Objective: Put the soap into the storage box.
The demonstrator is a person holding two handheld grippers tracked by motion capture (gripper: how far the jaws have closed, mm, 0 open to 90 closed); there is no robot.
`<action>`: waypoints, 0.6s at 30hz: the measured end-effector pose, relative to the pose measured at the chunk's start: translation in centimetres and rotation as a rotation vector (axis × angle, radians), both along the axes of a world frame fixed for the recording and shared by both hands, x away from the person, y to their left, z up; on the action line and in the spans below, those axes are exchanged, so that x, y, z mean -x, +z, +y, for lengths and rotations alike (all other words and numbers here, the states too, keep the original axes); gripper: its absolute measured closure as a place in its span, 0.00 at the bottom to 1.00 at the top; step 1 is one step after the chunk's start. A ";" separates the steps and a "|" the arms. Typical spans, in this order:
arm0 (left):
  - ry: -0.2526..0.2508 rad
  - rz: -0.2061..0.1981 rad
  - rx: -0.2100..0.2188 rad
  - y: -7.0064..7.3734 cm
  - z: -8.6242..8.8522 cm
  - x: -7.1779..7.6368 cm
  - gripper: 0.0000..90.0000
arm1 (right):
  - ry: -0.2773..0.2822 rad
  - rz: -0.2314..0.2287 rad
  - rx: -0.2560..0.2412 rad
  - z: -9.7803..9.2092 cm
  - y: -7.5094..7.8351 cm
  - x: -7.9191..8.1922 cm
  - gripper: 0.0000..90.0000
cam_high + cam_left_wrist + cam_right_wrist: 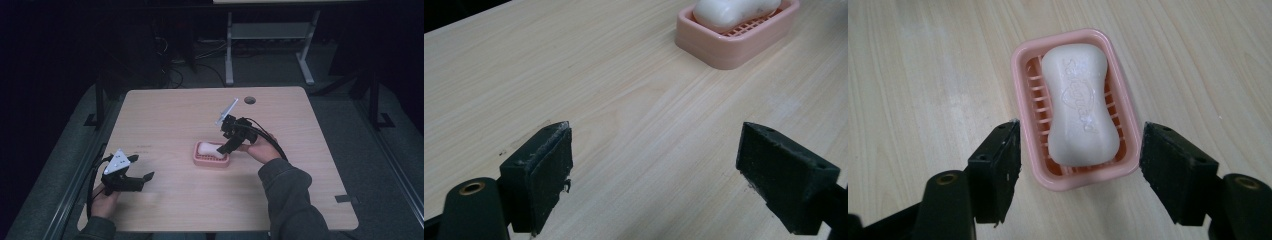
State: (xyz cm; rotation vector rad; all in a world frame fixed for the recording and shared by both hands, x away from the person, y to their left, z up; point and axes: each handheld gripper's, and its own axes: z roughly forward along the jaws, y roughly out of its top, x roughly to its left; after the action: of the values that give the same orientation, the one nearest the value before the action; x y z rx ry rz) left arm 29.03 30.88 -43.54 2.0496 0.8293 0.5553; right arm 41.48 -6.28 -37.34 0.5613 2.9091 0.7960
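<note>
The left hand-held gripper (134, 176) is hovering low over the tabletop (165, 115), well to the left of the pink soap dish (211, 160) and nearer the person, its jaws spread wide with nothing between them. The soap dish is sitting near the middle of the tabletop, and a white bar of soap (1079, 105) is lying lengthwise in it. The right hand-held gripper (226, 146) is reaching down over the dish's right end, its jaws spread on either side of the dish, clasping nothing.
</note>
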 end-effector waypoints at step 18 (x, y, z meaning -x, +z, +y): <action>-0.007 0.002 -0.011 0.1 -0.1 0.1 0.16 | -0.043 0.004 -0.022 -2.4 0.0 0.8 0.34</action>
State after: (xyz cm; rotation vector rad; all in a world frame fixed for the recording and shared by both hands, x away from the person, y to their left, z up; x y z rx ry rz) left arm 28.92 30.80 -43.48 2.0625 0.8218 0.5553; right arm 40.64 -8.72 -37.35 0.6253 2.8845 0.8231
